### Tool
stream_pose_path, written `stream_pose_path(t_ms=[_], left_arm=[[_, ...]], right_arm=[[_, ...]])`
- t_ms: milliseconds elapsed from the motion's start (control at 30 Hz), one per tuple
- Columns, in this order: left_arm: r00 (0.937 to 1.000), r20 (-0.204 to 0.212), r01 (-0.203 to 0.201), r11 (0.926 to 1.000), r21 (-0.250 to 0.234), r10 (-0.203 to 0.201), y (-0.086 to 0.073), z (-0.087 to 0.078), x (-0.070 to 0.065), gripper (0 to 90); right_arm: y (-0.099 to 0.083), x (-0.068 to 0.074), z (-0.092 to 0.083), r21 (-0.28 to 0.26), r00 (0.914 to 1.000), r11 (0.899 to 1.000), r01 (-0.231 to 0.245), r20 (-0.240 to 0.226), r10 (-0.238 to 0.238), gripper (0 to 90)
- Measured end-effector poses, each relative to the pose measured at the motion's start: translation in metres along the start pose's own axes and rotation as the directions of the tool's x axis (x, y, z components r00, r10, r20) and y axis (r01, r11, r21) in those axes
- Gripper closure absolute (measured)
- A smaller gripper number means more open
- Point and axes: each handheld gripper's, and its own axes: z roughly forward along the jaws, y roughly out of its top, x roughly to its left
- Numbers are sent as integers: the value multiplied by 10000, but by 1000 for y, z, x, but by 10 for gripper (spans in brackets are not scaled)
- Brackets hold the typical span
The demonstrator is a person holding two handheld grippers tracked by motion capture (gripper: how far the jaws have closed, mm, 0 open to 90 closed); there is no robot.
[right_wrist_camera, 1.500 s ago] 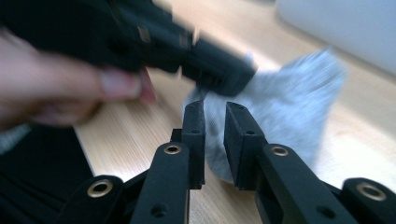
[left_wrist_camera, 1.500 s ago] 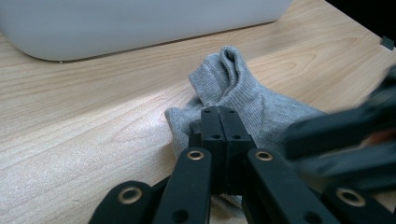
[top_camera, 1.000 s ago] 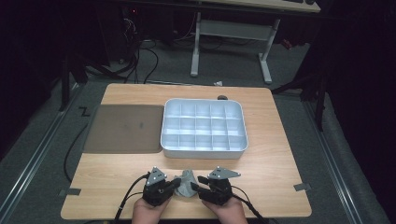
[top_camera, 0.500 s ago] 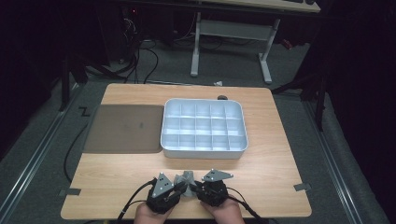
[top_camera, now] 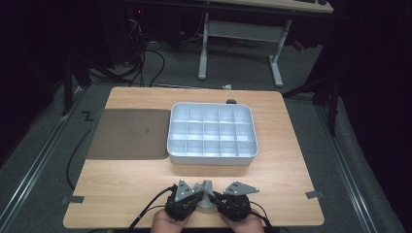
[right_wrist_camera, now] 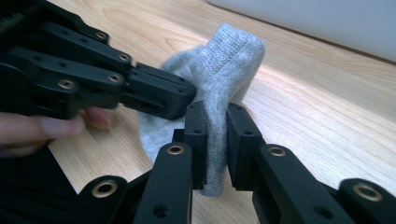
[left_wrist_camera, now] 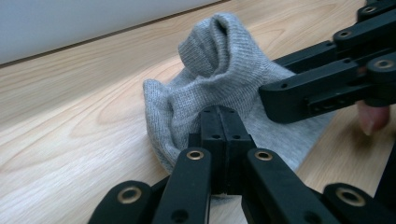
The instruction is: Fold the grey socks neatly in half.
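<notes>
We hold a grey sock (top_camera: pixel 207 193) between our two tools at the near edge of the tabletop (top_camera: pixel 121 179), midway along that edge. In the high view the left tool (top_camera: pixel 198 195) and the right tool (top_camera: pixel 217 198) point inward at each other, with the sock bunched up between them and rising in a small peak.

In the left tool's view, our left tool (left_wrist_camera: pixel 219 140) has its jaws pressed together, a thin fold of the sock (left_wrist_camera: pixel 224 74) caught at their tips. The cloth humps up just beyond them, and its lower part lies flat on the wood. The right tool (left_wrist_camera: pixel 327 79) comes in from the right side of that view, reaching onto the sock.

In the right tool's view, our right tool (right_wrist_camera: pixel 215 140) clamps a thicker fold of the sock (right_wrist_camera: pixel 229 60), which stands upright between the two pads; the jaws have just been closing on it and now stand narrow, with the cloth squeezed between them. The left tool (right_wrist_camera: pixel 159 93) reaches in from the left of that view and touches the sock beside the held fold.

Farther back on the tabletop sits a white tray (top_camera: pixel 212 158) divided into compartments, well apart from the sock. A dark mat (top_camera: pixel 128 133) lies just beside the tray, on its left.
</notes>
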Motion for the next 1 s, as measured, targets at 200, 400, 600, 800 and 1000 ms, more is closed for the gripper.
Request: stream_pose_path(t_ms=[200,400,600,800,1000], left_arm=[[9993,-42,-375,9992,153,376,6,10,-6,900],[9995,-1,-307,9994,133,308,6,10,-5,900],[9997,3,-258,9996,122,258,5,10,-5,900],[9998,39,-214,9997,126,214,5,10,-4,900],[9998,29,-183,9998,108,182,5,10,-4,900]], right_arm=[[-2,0,-3,-121,9999,9999,-41,97,42,806],[-1,-9,-14,-579,9998,9982,-174,78,178,703],[-5,-28,-24,-799,9954,9963,-314,881,385,683],[-9,-32,-11,29,9887,9986,-528,1409,519,775],[-12,-24,-2,235,9949,9990,-377,947,353,868]])
